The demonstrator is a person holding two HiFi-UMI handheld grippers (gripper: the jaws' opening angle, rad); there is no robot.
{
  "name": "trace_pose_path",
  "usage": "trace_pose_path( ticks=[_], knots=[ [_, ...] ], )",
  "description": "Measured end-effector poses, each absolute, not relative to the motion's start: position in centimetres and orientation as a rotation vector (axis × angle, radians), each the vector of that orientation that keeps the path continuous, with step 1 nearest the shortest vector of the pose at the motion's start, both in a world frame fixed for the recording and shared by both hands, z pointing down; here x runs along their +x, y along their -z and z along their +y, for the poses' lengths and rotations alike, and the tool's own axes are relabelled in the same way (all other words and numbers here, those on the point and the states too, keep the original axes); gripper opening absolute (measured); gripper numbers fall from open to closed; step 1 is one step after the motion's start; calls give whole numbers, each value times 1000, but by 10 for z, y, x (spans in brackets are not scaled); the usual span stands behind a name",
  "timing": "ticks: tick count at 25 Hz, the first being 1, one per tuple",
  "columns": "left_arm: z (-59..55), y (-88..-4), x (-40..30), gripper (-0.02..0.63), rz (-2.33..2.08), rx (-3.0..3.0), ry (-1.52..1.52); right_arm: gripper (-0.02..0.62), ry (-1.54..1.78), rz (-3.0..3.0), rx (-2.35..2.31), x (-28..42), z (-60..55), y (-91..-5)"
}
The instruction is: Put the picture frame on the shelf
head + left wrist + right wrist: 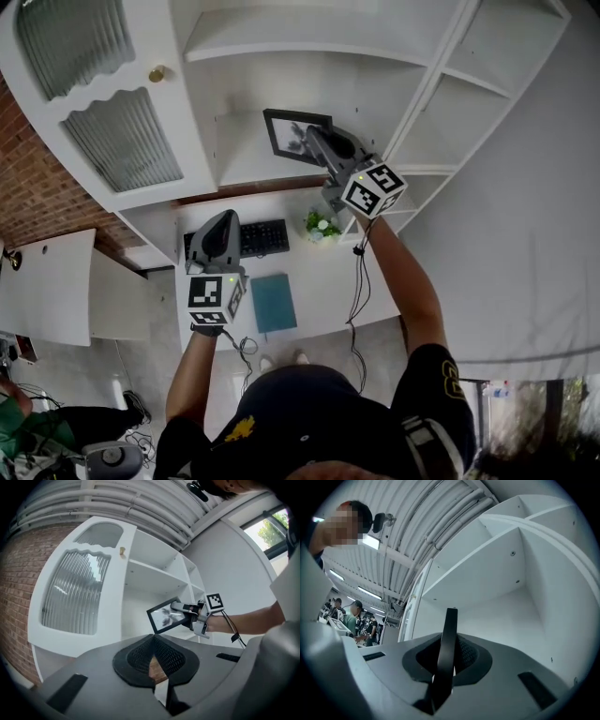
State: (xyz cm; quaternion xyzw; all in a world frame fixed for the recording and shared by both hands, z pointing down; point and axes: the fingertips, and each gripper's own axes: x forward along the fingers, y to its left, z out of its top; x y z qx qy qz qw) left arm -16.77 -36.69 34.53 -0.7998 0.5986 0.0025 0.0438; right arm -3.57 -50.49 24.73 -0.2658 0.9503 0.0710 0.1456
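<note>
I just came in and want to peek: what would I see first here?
The black picture frame stands out first, pinched by the right gripper and held up in front of the white shelf. Lower down, the left gripper hangs empty over a desk with a keyboard, a teal notebook and a little plant.

We are seeing bright, even light across the head view, with the white shelf [309, 47] casting only soft shadows. Both gripper views are bending straight lines hard toward dark, rounded corners. A window [273, 530] is glaring at the left gripper view's upper right, ceiling strip lights [370, 541] are glowing in the right gripper view, and the near foreground is looking soft.
</note>
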Motion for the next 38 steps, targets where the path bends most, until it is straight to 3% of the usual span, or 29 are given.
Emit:
trace_pose_path(
  ticks=[13, 38],
  knots=[
    [-373, -354, -161, 18, 1836, -2449, 12, 29, -153, 2866, -716, -88, -564, -253],
    [-381, -364, -150, 18, 1806, -2439, 86, 29, -98, 3058, -741, -76, -606, -283]
  ],
)
